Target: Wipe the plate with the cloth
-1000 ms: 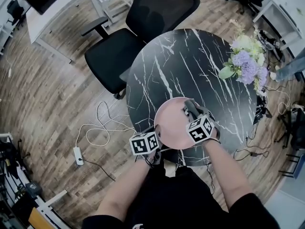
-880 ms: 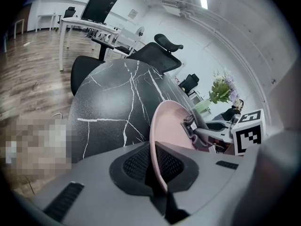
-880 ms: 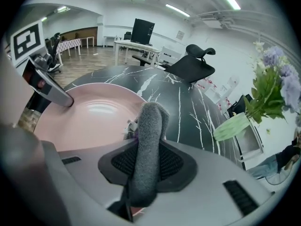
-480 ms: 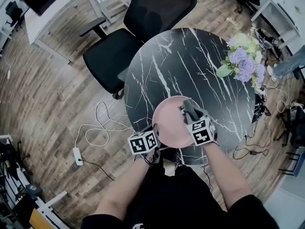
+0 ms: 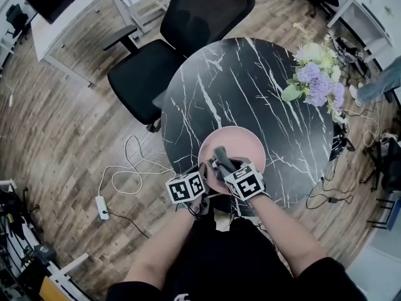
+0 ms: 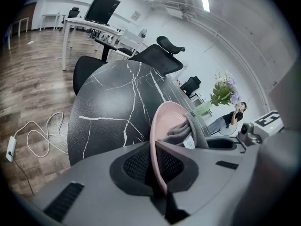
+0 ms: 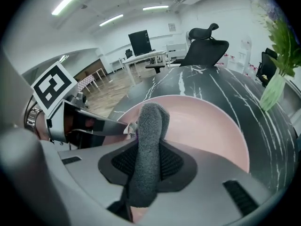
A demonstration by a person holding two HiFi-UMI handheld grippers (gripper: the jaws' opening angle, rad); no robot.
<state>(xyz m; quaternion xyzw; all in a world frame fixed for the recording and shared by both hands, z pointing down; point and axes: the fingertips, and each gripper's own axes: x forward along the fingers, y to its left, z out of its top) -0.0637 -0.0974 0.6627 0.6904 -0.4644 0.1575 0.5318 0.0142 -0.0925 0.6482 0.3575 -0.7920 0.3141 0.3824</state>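
Left gripper: jaws clamped on the pink plate's near rim.
Right gripper: jaws closed on the grey cloth, over the plate.
Plate: on the black marble table.

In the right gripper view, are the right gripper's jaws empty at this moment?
No: the right gripper has its jaws closed on a folded grey cloth, whose end sticks out over the pink plate.

— What shifted?
— The right gripper, clamping the folded grey cloth, slid across the round pink plate from its right side toward the left gripper.
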